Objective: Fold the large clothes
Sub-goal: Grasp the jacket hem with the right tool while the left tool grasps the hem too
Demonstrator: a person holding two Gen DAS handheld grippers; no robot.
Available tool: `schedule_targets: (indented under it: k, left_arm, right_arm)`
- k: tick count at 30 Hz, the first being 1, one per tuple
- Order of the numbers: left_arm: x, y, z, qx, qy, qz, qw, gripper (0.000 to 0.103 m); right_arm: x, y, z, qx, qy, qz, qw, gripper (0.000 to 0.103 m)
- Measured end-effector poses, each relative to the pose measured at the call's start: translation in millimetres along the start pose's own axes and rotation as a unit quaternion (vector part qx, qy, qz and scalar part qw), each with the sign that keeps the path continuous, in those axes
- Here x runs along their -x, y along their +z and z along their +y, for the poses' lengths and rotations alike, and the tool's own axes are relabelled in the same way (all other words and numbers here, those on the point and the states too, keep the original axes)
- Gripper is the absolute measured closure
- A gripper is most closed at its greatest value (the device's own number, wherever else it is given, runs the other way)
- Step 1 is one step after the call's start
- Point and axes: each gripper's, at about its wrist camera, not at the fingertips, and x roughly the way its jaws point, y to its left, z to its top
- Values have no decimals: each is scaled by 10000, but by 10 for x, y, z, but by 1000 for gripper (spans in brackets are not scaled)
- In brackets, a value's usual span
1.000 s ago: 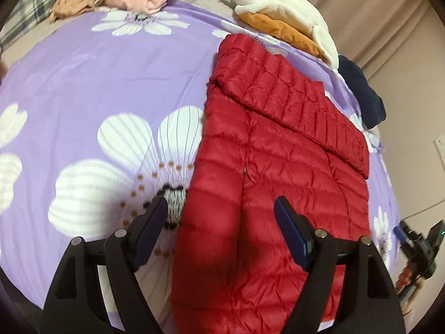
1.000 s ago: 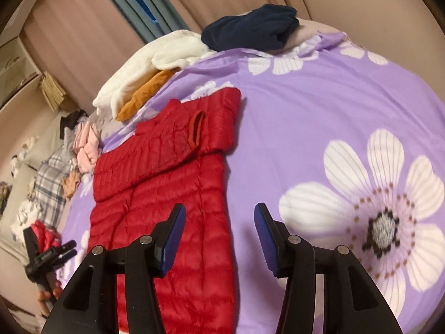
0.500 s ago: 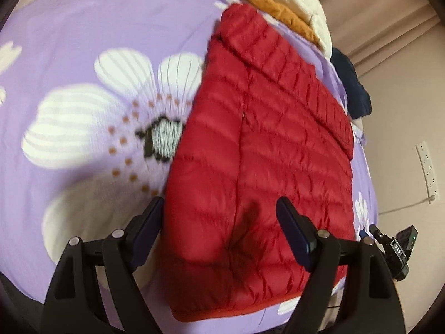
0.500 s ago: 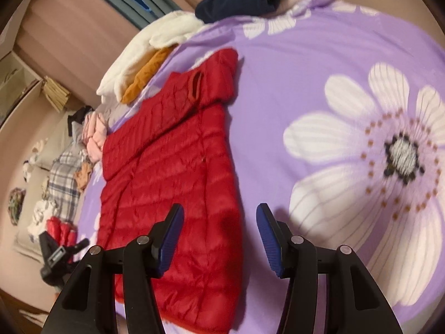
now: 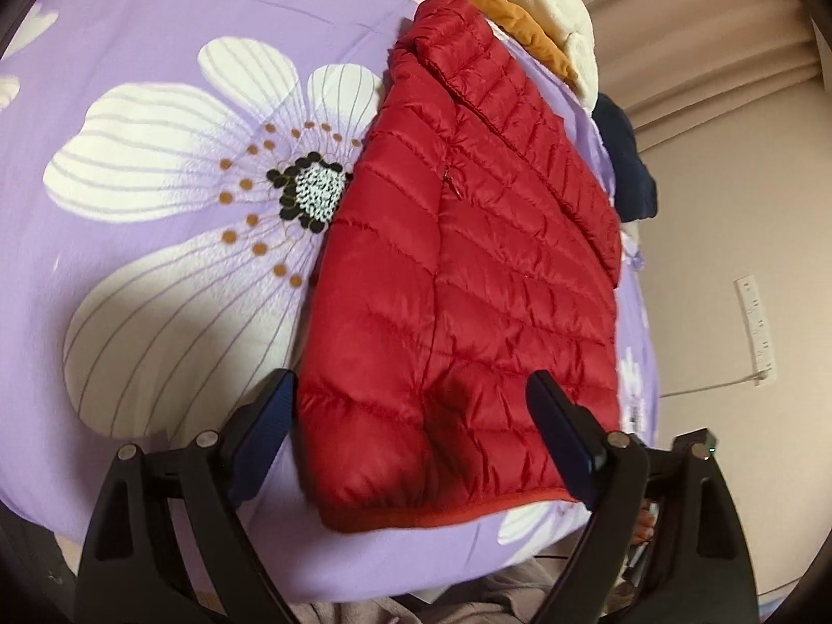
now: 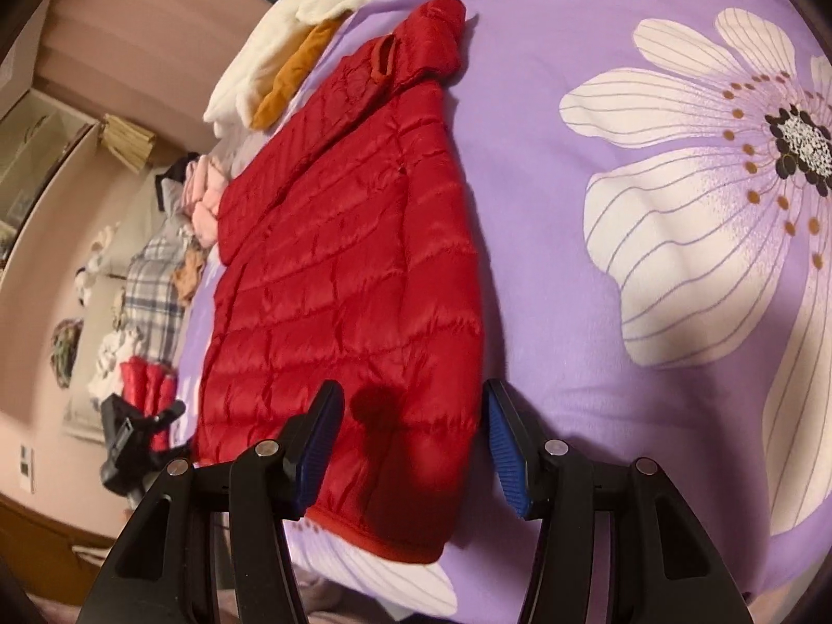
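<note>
- Jaws on our left gripper were opening and stood wide, the hem end of the red puffer jacket lying between them with no pad pressing on it; our right gripper stood about half open over the jacket's other hem corner, also gripping nothing.
- We found the jacket flat on the purple flowered bedspread, filling the centre and right of the left wrist view, hem at the lower edge, collar end at the top.
- We judged the fold already part done, a sleeve lying across the upper body, and the step in hand to be the reach for the hem.
- Next, we reckoned, both grippers needed to come down onto the hem corners, close on the slippery quilted cloth, then lift and carry it towards the collar together.
- At the top right of the left view we saw a white and orange garment pile touching the collar end, with a dark navy garment just beside it; those might have crowded the fold.
- At the left edge of the right view we saw a heap of mixed clothes, well apart.
</note>
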Motion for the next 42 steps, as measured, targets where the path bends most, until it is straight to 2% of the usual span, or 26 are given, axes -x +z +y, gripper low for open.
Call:
schedule_targets:
  k: [10, 12, 14, 16, 22, 24, 30, 32, 35, 39, 42]
  left_arm:
    - [-30, -137, 13, 218, -734, 378, 9963, 14]
    - [-82, -154, -30, 163, -753, 432, 9961, 13]
    - [-145, -133, -86, 131, -770, 449, 9959, 6]
    - [-208, -97, -158, 92, -843, 461, 9953, 3]
    - [-382, -24, -337, -25, -782, 507, 9956, 4]
    - [-394, -42, -369, -107, -725, 510, 9960, 7]
    - [-381, -111, -334, -237, -548, 556, 9967, 31]
    - [-389, -125, -296, -214, -477, 541, 9972, 39]
    - [-404, -100, -242, -125, -517, 510, 9973, 42]
    - [-430, -96, -269, -222, -362, 491, 9979, 50]
    - [-447, -80, -275, -195, -195, 469, 9985, 63]
  right_arm:
    - [-41, -80, -48, -251, 656, 94, 9975, 47]
    - [-87, -65, -34, -271, 792, 128, 9964, 47]
    - [-134, -36, -41, -307, 875, 144, 9956, 47]
    - [-201, 8, -52, -419, 1010, 108, 9939, 47]
    - [-281, 55, 26, -409, 1061, -38, 9935, 47]
    - [-258, 50, 36, -369, 1054, -67, 9937, 47]
    - [-208, 6, 18, -409, 1154, -55, 9925, 48]
    - [-219, -2, 13, -411, 1099, -90, 9931, 52]
    - [-238, -1, -7, -476, 985, -157, 9939, 60]
    - [-252, 16, -28, -531, 960, -233, 9937, 68]
    - [-258, 12, -30, -450, 876, -274, 9948, 75]
